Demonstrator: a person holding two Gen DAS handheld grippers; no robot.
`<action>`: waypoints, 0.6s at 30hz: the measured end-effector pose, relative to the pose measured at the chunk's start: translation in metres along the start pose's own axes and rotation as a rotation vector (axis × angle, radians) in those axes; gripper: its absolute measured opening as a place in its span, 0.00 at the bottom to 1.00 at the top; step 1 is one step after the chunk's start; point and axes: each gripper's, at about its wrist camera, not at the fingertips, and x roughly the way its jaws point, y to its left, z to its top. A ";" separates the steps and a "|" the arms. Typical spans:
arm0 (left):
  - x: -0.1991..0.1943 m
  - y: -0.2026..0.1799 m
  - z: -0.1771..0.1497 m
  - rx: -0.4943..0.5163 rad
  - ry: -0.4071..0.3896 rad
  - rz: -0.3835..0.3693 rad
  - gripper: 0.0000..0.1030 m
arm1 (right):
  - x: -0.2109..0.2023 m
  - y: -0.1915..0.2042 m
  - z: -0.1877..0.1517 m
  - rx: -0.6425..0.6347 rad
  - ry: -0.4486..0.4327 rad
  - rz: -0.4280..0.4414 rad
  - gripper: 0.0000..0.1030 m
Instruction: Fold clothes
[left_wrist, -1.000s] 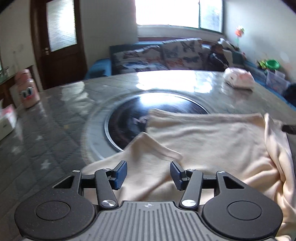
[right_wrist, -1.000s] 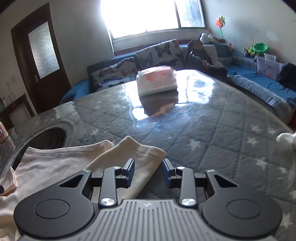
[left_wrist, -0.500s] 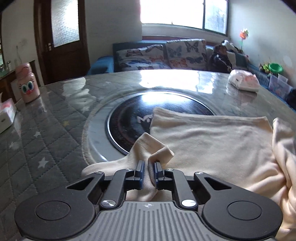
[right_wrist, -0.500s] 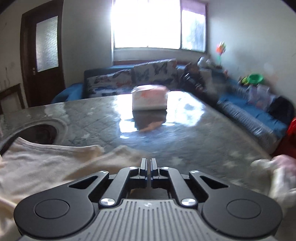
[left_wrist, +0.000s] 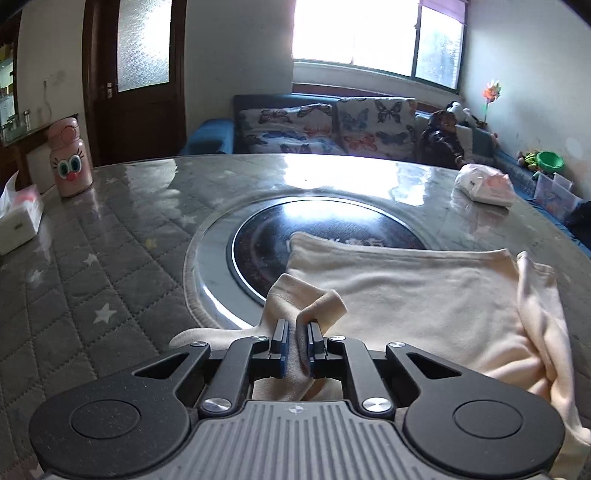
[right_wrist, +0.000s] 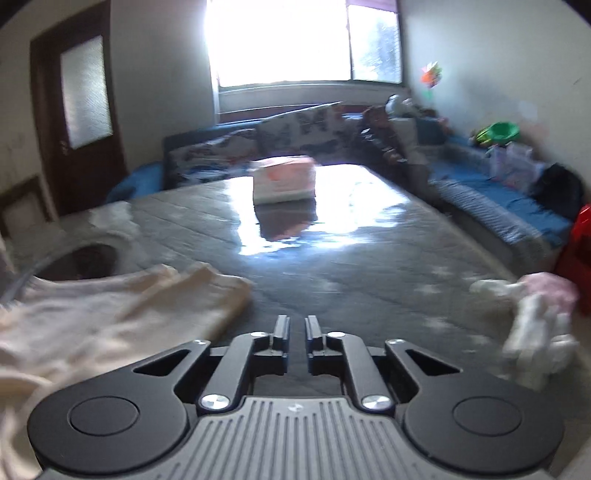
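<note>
The left gripper (left_wrist: 296, 345) is closed on a raised fold of the cream garment (left_wrist: 424, 306), its blue pads pressed against the cloth from both sides with a peak of fabric standing up just beyond the tips. The garment lies spread across the grey quilted table (left_wrist: 110, 266), its far edge overlapping the dark round inset (left_wrist: 258, 240) at the table's centre; its right side is bunched into loose folds.

The right gripper (right_wrist: 295, 332) holds nothing — its jaws stand a narrow gap apart over bare tabletop, with the corner of the garment (right_wrist: 207, 299) just to its left and not touching it. This view is blurred (detail is soft throughout). A crumpled pile of pale clothes (right_wrist: 535, 325) sits to the right near the table's edge, and a tissue pack (right_wrist: 284, 179) rests farther back.

In the left view a pink bottle (left_wrist: 70, 162) with cartoon eyes stands upright at the far left — well apart from the garment.
</note>
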 end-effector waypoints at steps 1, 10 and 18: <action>0.001 0.001 -0.001 -0.007 0.003 0.001 0.11 | 0.004 0.004 0.002 0.004 0.007 0.017 0.18; -0.003 0.012 -0.001 -0.049 -0.037 -0.043 0.11 | 0.047 0.042 0.011 0.006 0.090 0.089 0.35; -0.011 0.030 -0.002 -0.125 -0.076 -0.109 0.11 | 0.061 0.059 0.009 -0.017 0.119 0.033 0.42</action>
